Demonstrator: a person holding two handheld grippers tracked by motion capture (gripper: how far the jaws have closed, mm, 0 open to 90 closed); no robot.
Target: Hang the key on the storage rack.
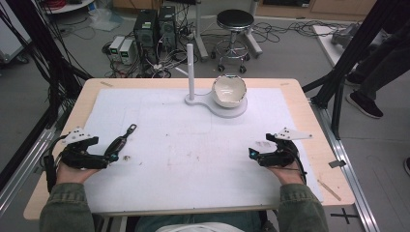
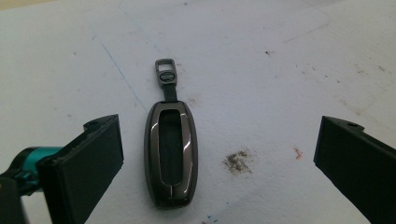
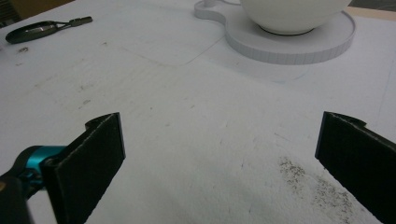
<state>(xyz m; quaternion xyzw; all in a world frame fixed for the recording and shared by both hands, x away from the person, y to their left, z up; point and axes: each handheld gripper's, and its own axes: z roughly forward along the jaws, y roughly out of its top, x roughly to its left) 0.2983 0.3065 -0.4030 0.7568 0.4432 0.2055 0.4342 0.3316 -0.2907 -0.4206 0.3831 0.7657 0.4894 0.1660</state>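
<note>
Left gripper (image 2: 219, 158) jaws apart, flanking the glossy dark-grey oval key fob (image 2: 171, 154). Centre over its body, then close squarely. Right gripper (image 3: 219, 161) agape, idle.

Key fob (image 2: 171, 156): I log it as a dark, glossy, gunmetal-toned oval shell with a long recessed black panel down its middle, a short black strap at its narrow end and a small rectangular metal loop (image 2: 165, 72) on that strap. It lies flat, face up, on the white surface (image 2: 261, 56) at my left, loop end pointing away toward the far side, with a small brown smudge (image 2: 237, 161) just beside it. It sits between the wide-apart jaws of my left gripper (image 2: 219, 154), nearer the left-hand jaw and touching neither.
</note>
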